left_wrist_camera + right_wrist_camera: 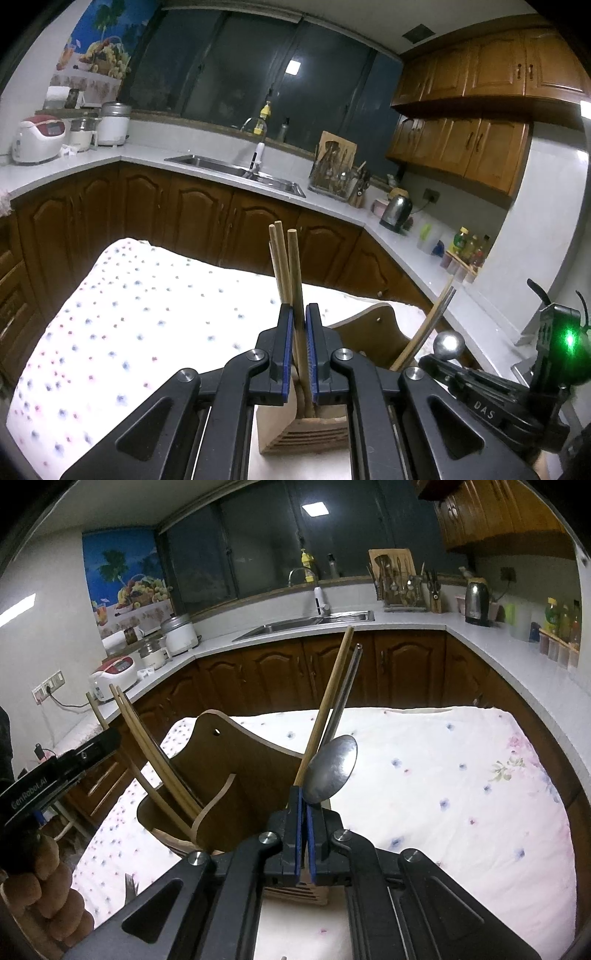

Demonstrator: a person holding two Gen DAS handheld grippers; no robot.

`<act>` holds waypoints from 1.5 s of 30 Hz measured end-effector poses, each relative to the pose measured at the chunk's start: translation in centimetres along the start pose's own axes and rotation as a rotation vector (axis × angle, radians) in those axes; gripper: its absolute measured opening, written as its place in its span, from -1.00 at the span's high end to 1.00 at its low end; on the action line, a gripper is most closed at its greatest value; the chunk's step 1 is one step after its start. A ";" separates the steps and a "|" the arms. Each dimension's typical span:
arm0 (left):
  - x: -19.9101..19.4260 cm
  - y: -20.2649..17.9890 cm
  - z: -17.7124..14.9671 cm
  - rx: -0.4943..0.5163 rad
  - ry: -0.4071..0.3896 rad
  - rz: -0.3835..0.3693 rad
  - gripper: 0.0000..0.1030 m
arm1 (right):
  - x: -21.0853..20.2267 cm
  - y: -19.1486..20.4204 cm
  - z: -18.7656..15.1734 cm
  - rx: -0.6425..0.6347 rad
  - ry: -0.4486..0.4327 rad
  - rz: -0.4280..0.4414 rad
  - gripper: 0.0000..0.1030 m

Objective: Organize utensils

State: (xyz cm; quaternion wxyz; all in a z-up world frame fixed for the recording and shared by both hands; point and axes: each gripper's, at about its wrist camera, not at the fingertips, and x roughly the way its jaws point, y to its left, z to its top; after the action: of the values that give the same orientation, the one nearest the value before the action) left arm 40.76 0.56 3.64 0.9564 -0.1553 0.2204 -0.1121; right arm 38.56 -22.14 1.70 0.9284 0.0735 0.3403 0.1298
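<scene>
My left gripper (299, 314) is shut on wooden chopsticks (286, 266) that stand up over a wooden utensil holder (306, 432) on the dotted tablecloth. My right gripper (303, 798) is shut on a metal spoon (332, 768), bowl up, together with a wooden chopstick (327, 701) and a dark metal chopstick (345, 694), above the same wooden holder (236, 760). More wooden chopsticks (147, 749) lean in the holder's left compartment. The right gripper body also shows in the left wrist view (517, 384), with its utensils (424, 328) slanting up.
The table (443, 794) has a white dotted cloth. Behind it runs a kitchen counter (147, 155) with a sink (236, 170), rice cookers (38, 138), a utensil rack (334, 173), a kettle (397, 212) and bottles (469, 247). A fork (131, 886) lies at the table's left edge.
</scene>
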 end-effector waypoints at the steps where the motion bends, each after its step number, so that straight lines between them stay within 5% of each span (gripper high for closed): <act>1: 0.0 0.0 0.2 -0.002 0.003 -0.001 0.89 | 0.0 -0.1 0.0 0.006 0.000 0.006 0.91; 10: 0.0 -0.1 0.5 -0.010 0.028 0.007 0.83 | -0.2 -0.7 0.0 0.053 0.008 0.037 0.82; 17: -1.2 -0.1 0.6 -0.033 0.027 0.025 0.50 | -1.6 -0.5 -0.2 0.068 -0.013 0.027 0.58; 22: -3.2 0.0 0.4 -0.043 0.019 0.052 -0.07 | -3.0 -0.5 -0.5 0.074 -0.052 0.022 0.07; 23: -3.6 -0.2 0.3 -0.045 0.016 0.066 -0.39 | -3.2 -0.5 -0.6 0.073 -0.056 0.021 0.02; 24: -4.2 -0.2 0.1 -0.051 0.009 0.092 -0.68 | -3.4 -0.4 -0.7 0.071 -0.058 0.018 -0.19; 25: -5.0 -0.1 -0.1 -0.059 -0.002 0.112 -0.75 | -3.6 -0.3 -0.9 0.071 -0.057 0.010 -0.50; 27: -6.1 0.0 -0.6 -0.074 -0.004 0.116 -0.86 | -3.9 -0.3 -1.4 0.068 -0.061 0.007 -0.76; 45: -16.8 0.0 -4.1 -0.092 0.027 0.123 -0.90 | -10.5 1.6 -6.1 0.079 -0.111 0.078 -0.77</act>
State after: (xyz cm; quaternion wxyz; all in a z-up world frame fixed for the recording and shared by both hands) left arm 24.13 4.30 6.60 0.9502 -0.1837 0.2475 -0.0450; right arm 26.52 -23.35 3.88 0.9364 0.1304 0.2902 0.1480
